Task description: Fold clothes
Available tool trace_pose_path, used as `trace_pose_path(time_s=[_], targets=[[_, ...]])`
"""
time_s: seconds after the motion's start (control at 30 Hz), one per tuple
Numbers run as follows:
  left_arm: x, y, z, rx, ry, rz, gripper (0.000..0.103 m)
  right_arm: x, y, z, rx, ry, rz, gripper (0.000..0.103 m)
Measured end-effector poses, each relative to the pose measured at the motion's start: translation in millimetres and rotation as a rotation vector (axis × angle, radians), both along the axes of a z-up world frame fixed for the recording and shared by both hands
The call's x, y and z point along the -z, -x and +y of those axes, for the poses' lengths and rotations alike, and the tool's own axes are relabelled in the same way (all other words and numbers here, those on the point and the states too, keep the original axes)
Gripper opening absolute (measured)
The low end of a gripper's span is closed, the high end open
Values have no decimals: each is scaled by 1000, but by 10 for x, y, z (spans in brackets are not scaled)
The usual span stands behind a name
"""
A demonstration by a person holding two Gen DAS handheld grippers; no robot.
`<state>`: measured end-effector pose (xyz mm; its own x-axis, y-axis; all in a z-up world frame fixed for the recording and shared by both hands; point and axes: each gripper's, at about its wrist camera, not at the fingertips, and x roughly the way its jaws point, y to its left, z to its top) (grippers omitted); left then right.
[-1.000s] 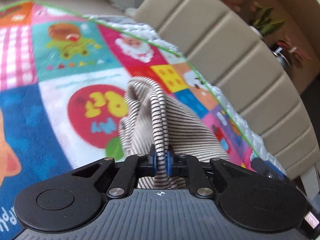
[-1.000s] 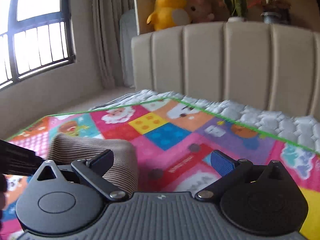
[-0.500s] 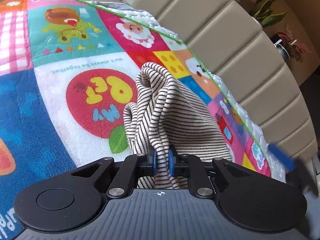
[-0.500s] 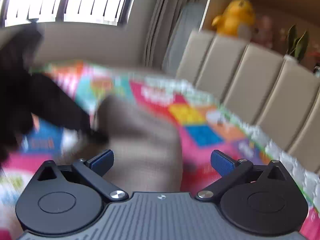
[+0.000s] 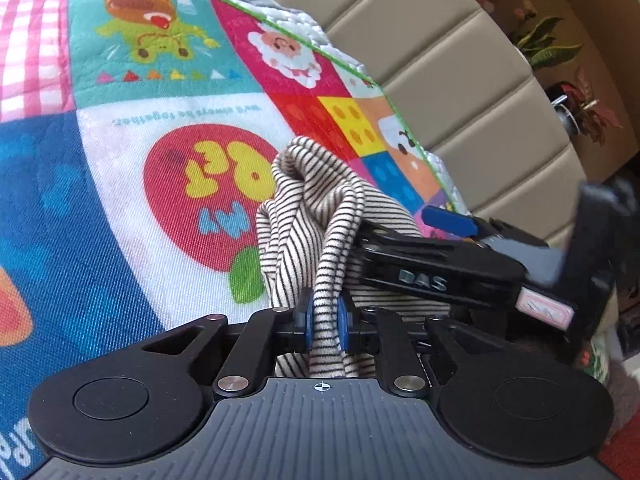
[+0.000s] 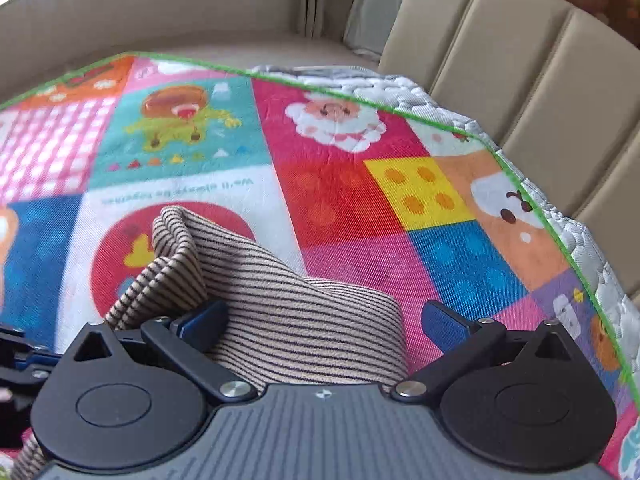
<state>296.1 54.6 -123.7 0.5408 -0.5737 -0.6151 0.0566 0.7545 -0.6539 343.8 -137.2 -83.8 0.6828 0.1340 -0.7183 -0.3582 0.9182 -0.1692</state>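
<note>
- The garment (image 5: pixel 320 216), cream with thin dark stripes, lies bunched on the mat (image 5: pixel 120 200), partly over the mat's red circle with yellow letters; in the left wrist view it sits at the centre and rises in a hump toward 12 o'clock.
- A rolled fold of it runs down toward 6 o'clock into the left gripper (image 5: pixel 325 324), whose blue pads are clamped on that fold with only the cloth's thickness between them.
- In the right wrist view the garment (image 6: pixel 280 304) spreads as a broad flat band from 10 o'clock to centre, with a doubled-over edge at its upper left end.
- The right gripper (image 6: pixel 320 320) has its tongs wide apart; the band lies between them, and the left blue pad (image 6: pixel 204 322) is just beside or touching the cloth, while the right pad (image 6: pixel 444 320) stands clear over the mat.
- In the left wrist view the right gripper (image 5: pixel 440 240) comes in from 3 o'clock, one black finger pressed against the garment's right side and one blue pad showing above it.
- The mat is a bright patchwork: a Santa face (image 6: pixel 336 120) at 12 o'clock in the right view, a yellow brick square (image 6: pixel 416 192) at 2 o'clock, pink check at 9 o'clock, a green border along its far edge.
- Beyond the border, white quilted bedding (image 6: pixel 400 92), then a beige padded headboard (image 6: pixel 520 60) toward 1 to 3 o'clock.
- Potted plants (image 5: pixel 552 44) stand past the headboard at 2 o'clock in the left view.
</note>
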Motion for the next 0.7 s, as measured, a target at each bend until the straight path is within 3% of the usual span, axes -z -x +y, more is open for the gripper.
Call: trace_pose_path(time_s=[0.1,0.17,0.37,0.5,0.57,0.7], targets=[[-4,-5,3,0,11,7,17,-91,355,-237,52,-72,-66,103],[-7,-6,4,-4,16,15,17,-92,618,-463,91,-162,-58,103],[-45,3,-42,13,-13,16,20,285,1058,-892,130,-414,164,103],[-58,-119,-27,51,-27,26,20,408,1075,-812,152,-486,150,101],[-64,-214,9,56,-26,26,20,391,1011,-693,128,-524,141,91],[-115,-453,100,42,-93,-20,21,430,810,-310,107,-498,63,91]])
